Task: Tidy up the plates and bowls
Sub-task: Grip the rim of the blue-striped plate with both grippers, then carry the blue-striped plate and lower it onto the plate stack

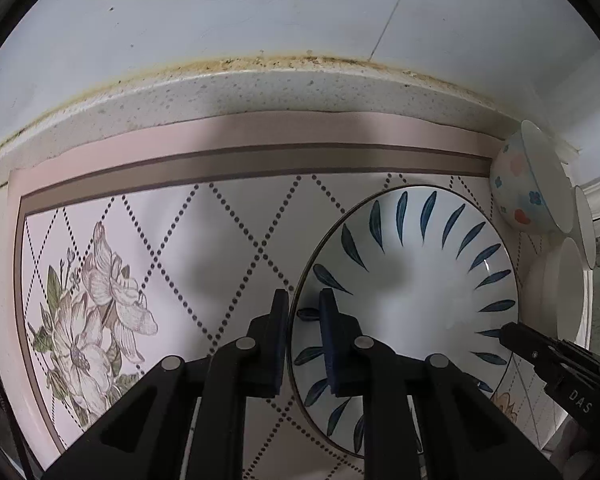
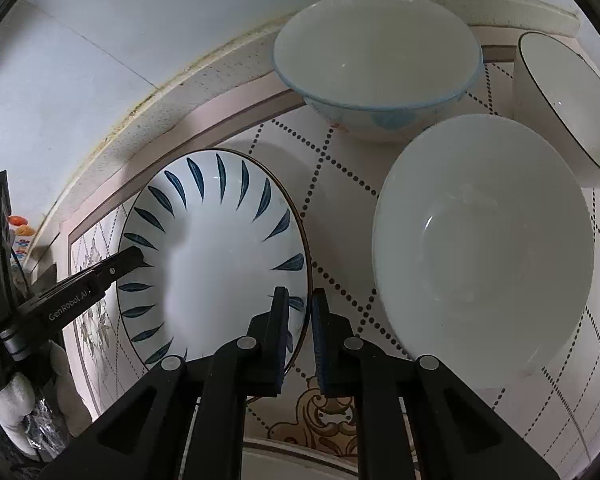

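A white plate with blue leaf marks (image 1: 416, 280) lies on a patterned mat; it also shows in the right wrist view (image 2: 220, 248). My left gripper (image 1: 304, 300) straddles its left rim, one finger inside and one outside, narrowly open. My right gripper (image 2: 300, 300) straddles its right rim the same way. The right gripper's tip (image 1: 516, 336) shows at the plate's right edge, and the left gripper's tip (image 2: 128, 260) shows at the plate's left edge. A plain white bowl (image 2: 484, 248), a floral blue-rimmed bowl (image 2: 376, 64) and a dark-rimmed bowl (image 2: 568, 108) stand right of the plate.
The floral mat (image 1: 148, 248) covers a speckled counter (image 1: 260, 92) against a white tiled wall (image 1: 260, 12). The bowls appear at the far right in the left wrist view, the floral bowl (image 1: 528, 184) nearest the wall. Another rim (image 2: 300, 456) shows at the bottom edge.
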`<action>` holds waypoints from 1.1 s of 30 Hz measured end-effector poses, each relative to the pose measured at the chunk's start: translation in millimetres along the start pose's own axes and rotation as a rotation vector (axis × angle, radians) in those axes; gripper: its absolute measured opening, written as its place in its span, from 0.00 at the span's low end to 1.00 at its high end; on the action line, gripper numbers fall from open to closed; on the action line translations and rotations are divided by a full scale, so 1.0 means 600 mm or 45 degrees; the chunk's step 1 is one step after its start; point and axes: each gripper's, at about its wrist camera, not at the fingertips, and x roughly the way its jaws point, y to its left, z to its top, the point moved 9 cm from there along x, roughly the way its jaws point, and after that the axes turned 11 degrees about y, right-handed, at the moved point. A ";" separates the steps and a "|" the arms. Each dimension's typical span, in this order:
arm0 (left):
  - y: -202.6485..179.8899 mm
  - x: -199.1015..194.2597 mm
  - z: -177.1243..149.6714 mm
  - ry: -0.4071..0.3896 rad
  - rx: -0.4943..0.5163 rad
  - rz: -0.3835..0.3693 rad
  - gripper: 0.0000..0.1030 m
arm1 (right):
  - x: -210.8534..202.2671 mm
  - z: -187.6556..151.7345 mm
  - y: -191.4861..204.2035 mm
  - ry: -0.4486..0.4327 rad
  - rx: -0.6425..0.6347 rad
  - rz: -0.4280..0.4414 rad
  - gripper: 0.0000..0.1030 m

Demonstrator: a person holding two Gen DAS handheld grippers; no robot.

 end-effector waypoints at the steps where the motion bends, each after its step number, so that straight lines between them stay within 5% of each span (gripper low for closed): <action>1: 0.001 -0.003 -0.007 -0.005 -0.001 0.006 0.13 | 0.000 -0.003 0.000 0.000 -0.004 0.001 0.12; 9: -0.001 -0.041 -0.061 -0.056 0.004 0.010 0.13 | -0.020 -0.031 0.018 -0.001 -0.072 0.018 0.12; 22: -0.037 -0.172 -0.162 -0.153 0.011 -0.059 0.13 | -0.149 -0.107 0.001 -0.088 -0.175 0.071 0.12; 33: -0.083 -0.182 -0.244 -0.162 0.013 -0.081 0.13 | -0.213 -0.219 -0.047 -0.103 -0.228 0.083 0.12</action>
